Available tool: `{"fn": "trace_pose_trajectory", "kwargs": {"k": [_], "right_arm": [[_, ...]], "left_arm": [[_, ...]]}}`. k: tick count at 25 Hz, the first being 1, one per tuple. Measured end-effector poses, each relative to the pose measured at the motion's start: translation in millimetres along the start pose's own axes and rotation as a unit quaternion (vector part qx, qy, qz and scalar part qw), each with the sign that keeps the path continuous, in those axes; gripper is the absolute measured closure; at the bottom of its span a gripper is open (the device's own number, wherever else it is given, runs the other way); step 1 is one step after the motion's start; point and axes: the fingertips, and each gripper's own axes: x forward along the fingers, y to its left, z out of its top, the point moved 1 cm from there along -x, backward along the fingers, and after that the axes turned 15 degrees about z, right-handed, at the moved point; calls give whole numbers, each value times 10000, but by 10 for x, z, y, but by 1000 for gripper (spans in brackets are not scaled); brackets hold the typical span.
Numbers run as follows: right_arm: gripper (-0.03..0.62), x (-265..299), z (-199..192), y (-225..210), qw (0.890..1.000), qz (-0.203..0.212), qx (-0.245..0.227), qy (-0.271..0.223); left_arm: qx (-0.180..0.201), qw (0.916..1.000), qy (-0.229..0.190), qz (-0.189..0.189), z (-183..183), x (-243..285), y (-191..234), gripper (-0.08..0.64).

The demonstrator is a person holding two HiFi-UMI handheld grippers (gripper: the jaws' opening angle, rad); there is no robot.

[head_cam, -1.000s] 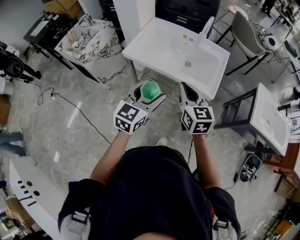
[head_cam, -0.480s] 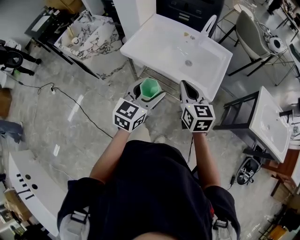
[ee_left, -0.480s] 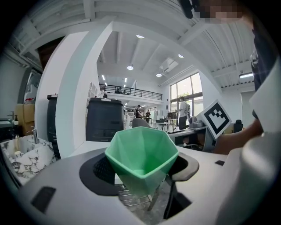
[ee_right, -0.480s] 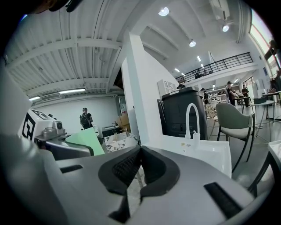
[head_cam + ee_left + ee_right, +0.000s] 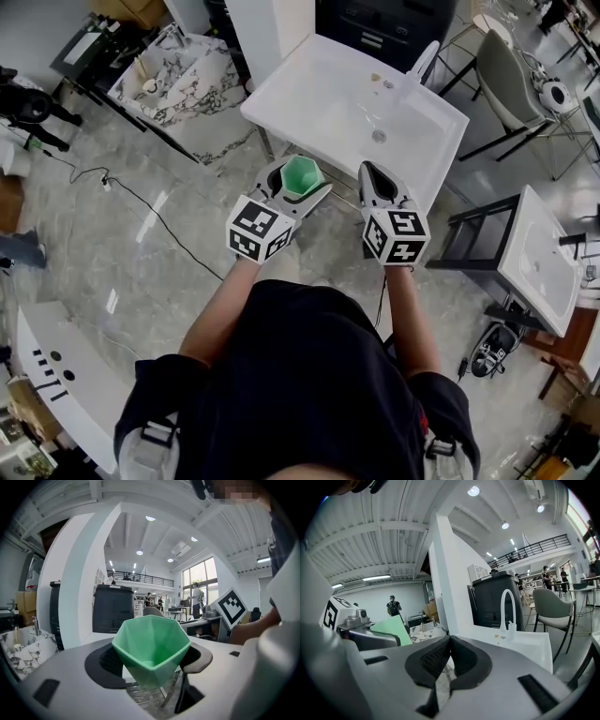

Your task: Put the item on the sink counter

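You've stepped nearer the sink counter [image 5: 309, 94], so the green cup [image 5: 151, 644], clamped in your left gripper [image 5: 298, 185], now hangs just short of its edge (right gripper [image 5: 375, 180] closed, empty).

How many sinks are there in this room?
3 clearly: a white sink at top centre, a marble sink at upper left, a second white sink at right. The white slab at lower left may be a fourth.
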Motion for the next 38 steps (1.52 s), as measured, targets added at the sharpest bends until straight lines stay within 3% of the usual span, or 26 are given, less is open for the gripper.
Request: {"fn": "trace_pose_trajectory", "kwargs": {"k": [19, 38], "right_arm": [[558, 1017, 108, -515, 9995, 17, 215, 250], [558, 1894, 437, -971, 9975, -505, 357, 330]], "left_arm": [[-151, 9996, 228, -90, 49, 849, 798, 244], [-213, 9977, 251, -595, 303, 1649, 1598, 244]]}}
